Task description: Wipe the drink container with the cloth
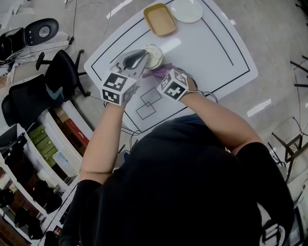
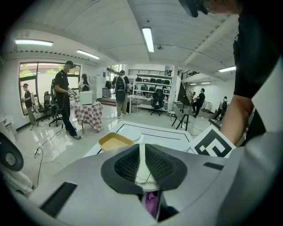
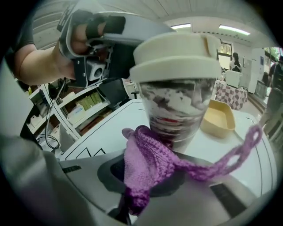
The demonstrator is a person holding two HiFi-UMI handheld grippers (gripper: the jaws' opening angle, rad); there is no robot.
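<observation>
The left gripper [image 2: 143, 161] had its jaws almost together, pinching the edge of the cream lid [image 3: 177, 53] on the cup [image 3: 177, 103]. The right gripper [image 3: 146, 177] was clamped on a purple knitted cloth [image 3: 142, 159]. The bunched top of the cloth lay against the cup's lower wall, apparently touching it, though the fold hid the exact contact. A looped strand of the cloth trailed off to the right. The cup stood upright between the two grippers on the near left part of the white table [image 1: 211, 48], and dark and white contents showed through its clear wall. At the table's far edge sat a yellow tray [image 1: 160, 19], with a white plate [image 1: 186, 9] just right of it.
</observation>
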